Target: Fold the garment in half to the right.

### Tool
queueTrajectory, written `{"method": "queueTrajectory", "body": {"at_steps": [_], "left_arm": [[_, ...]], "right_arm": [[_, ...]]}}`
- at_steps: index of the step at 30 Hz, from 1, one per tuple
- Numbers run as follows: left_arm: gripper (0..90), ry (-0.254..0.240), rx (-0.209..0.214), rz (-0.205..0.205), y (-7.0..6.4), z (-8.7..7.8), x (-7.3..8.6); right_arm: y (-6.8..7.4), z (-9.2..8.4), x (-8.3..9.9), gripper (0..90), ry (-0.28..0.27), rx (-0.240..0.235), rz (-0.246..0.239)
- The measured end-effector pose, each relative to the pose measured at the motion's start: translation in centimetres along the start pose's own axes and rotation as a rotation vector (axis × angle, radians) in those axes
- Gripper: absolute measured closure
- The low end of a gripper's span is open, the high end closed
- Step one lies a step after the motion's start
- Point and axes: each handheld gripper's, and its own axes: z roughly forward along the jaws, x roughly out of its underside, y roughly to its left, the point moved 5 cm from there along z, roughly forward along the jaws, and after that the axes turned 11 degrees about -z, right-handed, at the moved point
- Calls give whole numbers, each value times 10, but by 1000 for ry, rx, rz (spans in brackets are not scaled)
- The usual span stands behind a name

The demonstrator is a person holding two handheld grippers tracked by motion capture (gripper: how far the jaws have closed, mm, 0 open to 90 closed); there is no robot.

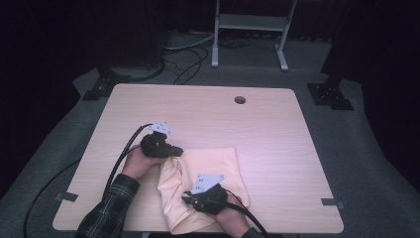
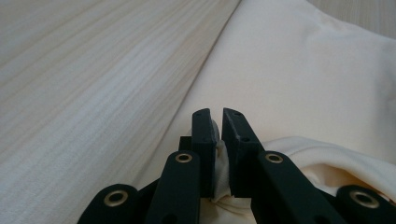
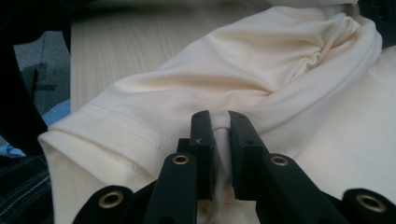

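On the near part of the wooden table [image 1: 208,114], a pale yellow garment [image 1: 218,166] is lying folded. I am pinching its fabric with both tools: my left tool [image 2: 215,128] at its left edge, my right tool [image 3: 219,135] closed on a fold near the hem.

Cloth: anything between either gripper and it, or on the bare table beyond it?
Nothing visible. Both the left gripper and the right gripper are already shut on folds of the cloth, and the table beyond it is bare wood.

Pale matt wood-grain table [image 1: 198,114]; smooth, soft cream cloth garment [image 1: 218,163] with stitched hems; matt black jaws.
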Motion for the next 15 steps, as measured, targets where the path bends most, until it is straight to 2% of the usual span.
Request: {"method": "queueTrajectory", "body": {"at_steps": [3,5,7,11,15], "left_arm": [[841,-37,7,14,-6,-11,-11],[841,-82,21,33,-13,-18,-20],[841,-87,26,36,-18,-22,-27],[841,-118,39,55,-30,-24,-42],[840,-132,56,80,-42,-18,-55]], "right_arm": [[-1,-10,-6,816,-31,-5,10],[-1,-20,-11,816,-57,-2,7],[-1,-31,-15,816,-72,5,-3],[-3,-53,-20,816,-91,25,-24],[-7,-74,-19,816,-95,52,-36]]}}
